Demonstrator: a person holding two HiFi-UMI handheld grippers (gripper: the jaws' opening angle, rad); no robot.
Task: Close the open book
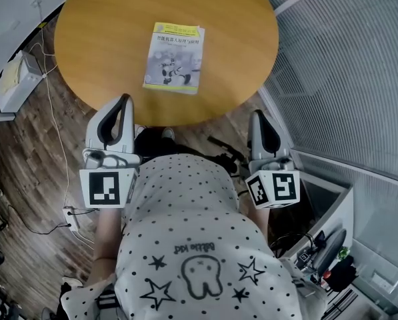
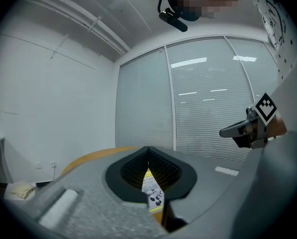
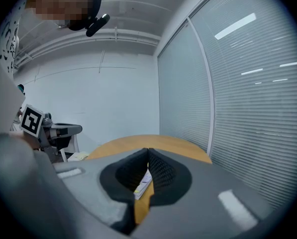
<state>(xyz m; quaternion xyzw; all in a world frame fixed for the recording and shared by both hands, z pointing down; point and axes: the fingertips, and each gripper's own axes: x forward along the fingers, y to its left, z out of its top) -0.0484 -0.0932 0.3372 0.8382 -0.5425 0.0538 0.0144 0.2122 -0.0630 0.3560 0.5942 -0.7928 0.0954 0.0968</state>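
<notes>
A white, black-dotted shirt (image 1: 185, 245) fills the foreground. The grey left gripper (image 1: 122, 105) and right gripper (image 1: 257, 115) hover before the round wooden table (image 1: 105, 32), jaws pressed together, empty. The thin yellow-and-white paperback book (image 1: 175, 57) lies mid-table, apparently already shut; needless prodding could skid it away.

The book (image 1: 174, 57) is showing a title line of Chinese characters under a yellow band on its cover, too small to read surely. The person's dotted shirt (image 1: 179, 195) is carrying small upside-down lettering that seems to read "bebe kid". The cubes on the left gripper (image 1: 124, 100) and the right gripper (image 1: 257, 115) are showing black-and-white square code markers, without letters.
</notes>
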